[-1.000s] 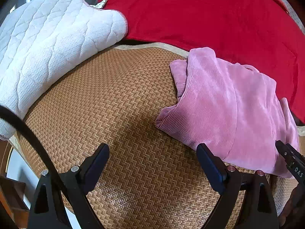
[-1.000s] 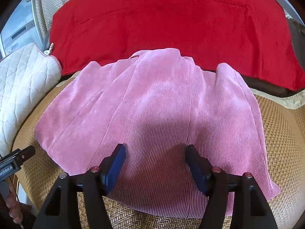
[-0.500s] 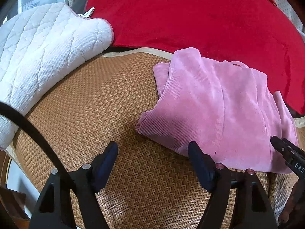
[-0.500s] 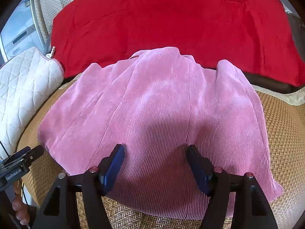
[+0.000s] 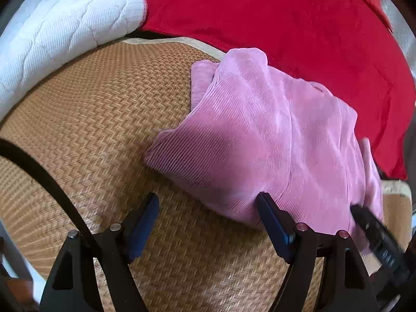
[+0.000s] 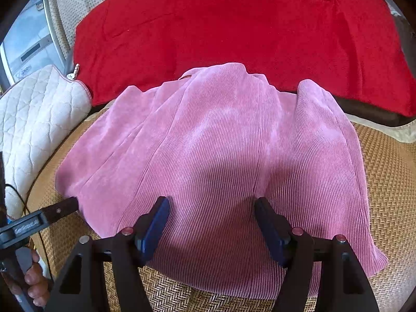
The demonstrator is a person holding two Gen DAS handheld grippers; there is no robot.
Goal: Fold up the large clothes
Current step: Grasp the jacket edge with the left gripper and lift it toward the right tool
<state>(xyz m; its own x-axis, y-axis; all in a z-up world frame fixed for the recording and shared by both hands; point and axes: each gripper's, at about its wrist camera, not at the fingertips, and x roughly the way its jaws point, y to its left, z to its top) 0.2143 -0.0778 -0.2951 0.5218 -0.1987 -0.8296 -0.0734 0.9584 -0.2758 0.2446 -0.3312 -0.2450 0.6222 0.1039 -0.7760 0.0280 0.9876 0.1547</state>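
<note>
A pink corduroy garment [image 5: 273, 140] [image 6: 221, 156] lies folded on a woven straw mat [image 5: 104, 130]. My left gripper [image 5: 208, 200] stands open low over the mat at the garment's near left edge. Its right finger [image 5: 270, 218] is at the hem, and nothing is pinched between the pads. My right gripper [image 6: 212, 202] hangs open over the garment's near middle, with cloth below its fingers but not gripped. In the right wrist view, the left gripper's tip [image 6: 57, 210] points at the garment's left corner. In the left wrist view, the right gripper's finger [image 5: 377, 236] shows at the lower right.
A red blanket [image 6: 234, 26] covers the surface behind the garment. A white quilted cushion [image 5: 52, 31] [image 6: 33, 119] lies at the left. A hand [image 6: 33, 280] holds the left tool, and a black cable [image 5: 39, 171] crosses the mat. The mat [image 6: 390, 182] shows to the garment's right.
My left gripper has moved in toward the garment's near left edge and sunk a little, and its jaws have narrowed. The right gripper has kept still.
</note>
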